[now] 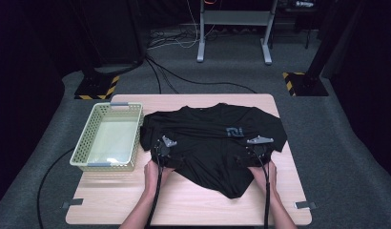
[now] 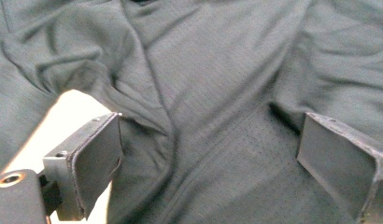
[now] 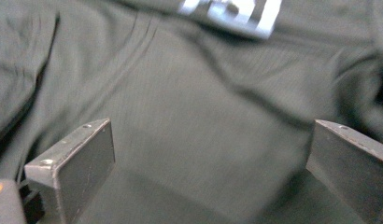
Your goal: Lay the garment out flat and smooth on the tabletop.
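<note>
Two grippers down on black T-shirt [image 1: 212, 143], spread rumpled across middle of wooden table [image 1: 193, 202]. Left gripper [image 2: 208, 154] jaws wide apart, fabric between, nothing pinched. Right gripper [image 3: 210, 168] jaws likewise wide over cloth below pale logo [image 3: 231, 11]. Green basket [image 1: 109, 137] just beside shirt's left sleeve, possibly touching; hard to tell from high view.

A pale green basket [image 1: 110, 138] sits on the left part of the wooden table [image 1: 193, 202]. Beyond the table, cables [image 1: 169, 43] trail across grey carpet.
</note>
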Available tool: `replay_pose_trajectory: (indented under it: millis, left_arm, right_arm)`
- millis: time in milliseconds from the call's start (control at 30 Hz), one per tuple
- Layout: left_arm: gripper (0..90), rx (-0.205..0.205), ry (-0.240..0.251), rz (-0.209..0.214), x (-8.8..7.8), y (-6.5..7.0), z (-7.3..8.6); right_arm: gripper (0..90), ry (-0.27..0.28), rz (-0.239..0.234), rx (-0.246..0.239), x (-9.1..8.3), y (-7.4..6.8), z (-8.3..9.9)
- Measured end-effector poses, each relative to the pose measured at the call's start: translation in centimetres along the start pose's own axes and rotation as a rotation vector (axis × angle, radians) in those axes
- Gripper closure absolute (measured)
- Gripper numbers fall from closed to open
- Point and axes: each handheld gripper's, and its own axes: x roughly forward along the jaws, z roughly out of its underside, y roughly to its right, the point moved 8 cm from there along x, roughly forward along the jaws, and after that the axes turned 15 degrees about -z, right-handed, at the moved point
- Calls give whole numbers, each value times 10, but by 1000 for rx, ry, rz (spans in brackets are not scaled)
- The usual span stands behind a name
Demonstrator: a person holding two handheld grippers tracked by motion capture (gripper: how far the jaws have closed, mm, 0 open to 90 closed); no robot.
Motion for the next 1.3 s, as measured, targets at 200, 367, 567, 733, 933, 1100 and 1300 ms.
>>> replay_pose_trajectory:
  millis: [200,367,567,733,933,1100,1300]
  left_arm:
    - [67,3,23,8,-16,-2,19]
    - [68,-20,59,7,-30,-3,36]
    - [67,-10,62,16,-33,-1,38]
    - [67,-1,67,23,-33,0,38]
    - [67,-1,66,23,-33,0,38]
    - [67,-1,66,23,-33,0,38]
    - [67,-2,66,24,-33,0,38]
  right_arm:
    - [9,-6,10,-21,-5,-11,19]
    - [11,4,12,-25,-20,-23,37]
    - [9,6,13,-24,-23,-26,41]
    - [32,54,-11,2,-27,-25,35]
    - [143,67,-36,-37,-18,-41,1]
    - [319,12,-65,-45,17,-53,-26]
    - [483,-21,-25,-71,47,-56,-33]
